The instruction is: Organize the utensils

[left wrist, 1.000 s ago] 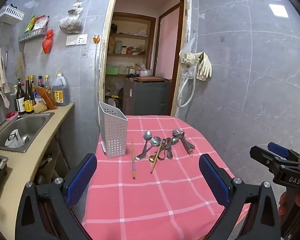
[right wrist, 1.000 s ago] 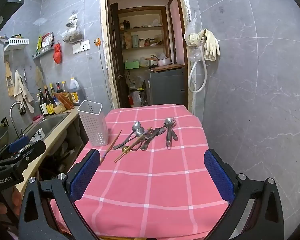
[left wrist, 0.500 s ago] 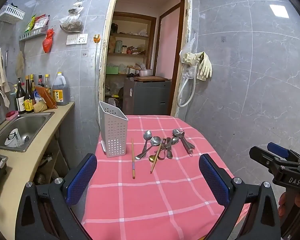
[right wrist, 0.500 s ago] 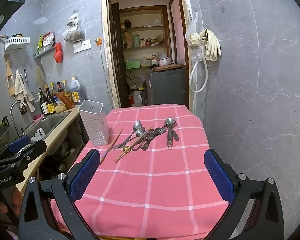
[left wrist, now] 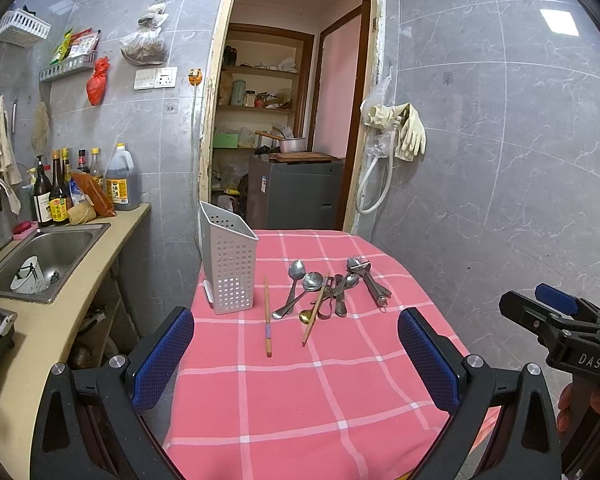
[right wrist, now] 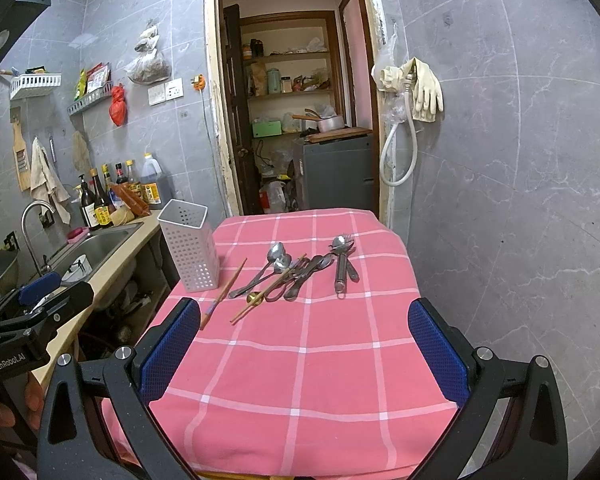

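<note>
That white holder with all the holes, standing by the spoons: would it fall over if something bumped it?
Probably fairly easily. The white holder is tall and narrow, and it stands at the tablecloth edge nearest the counter. It looks like thin perforated plastic and nothing shows above its rim, so it is likely light. The soft cloth beneath may let it slide or rock.

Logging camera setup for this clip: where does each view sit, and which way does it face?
Left wrist: on the left gripper, facing the table's utensil pile and doorway; own open jaws and right gripper show.
Right wrist: on the right gripper, same heading; own open jaws and left gripper show.
Shared: white holder, chopsticks, sink.
</note>
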The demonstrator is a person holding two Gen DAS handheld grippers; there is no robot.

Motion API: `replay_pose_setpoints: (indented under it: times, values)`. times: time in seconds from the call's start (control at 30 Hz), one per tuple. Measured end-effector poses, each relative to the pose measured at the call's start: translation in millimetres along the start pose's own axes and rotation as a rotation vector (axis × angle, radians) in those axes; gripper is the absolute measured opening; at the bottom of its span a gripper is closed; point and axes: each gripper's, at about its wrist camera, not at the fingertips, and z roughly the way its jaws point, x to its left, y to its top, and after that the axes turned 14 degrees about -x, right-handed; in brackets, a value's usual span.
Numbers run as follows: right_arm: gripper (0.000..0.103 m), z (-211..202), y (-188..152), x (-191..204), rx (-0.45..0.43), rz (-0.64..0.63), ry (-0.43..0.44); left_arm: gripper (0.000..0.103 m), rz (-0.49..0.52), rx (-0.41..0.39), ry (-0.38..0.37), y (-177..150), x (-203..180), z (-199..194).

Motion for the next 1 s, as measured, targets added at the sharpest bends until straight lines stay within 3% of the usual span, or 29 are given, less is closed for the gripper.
replay_pose_setpoints:
  times: [1.0]
  values:
    - [0.102, 0.2, -0.6, -1.0, -0.001, 0.0, -0.001, 0.103, -0.001, 0.002, 0.0, -1.8, 0.9, 0.7]
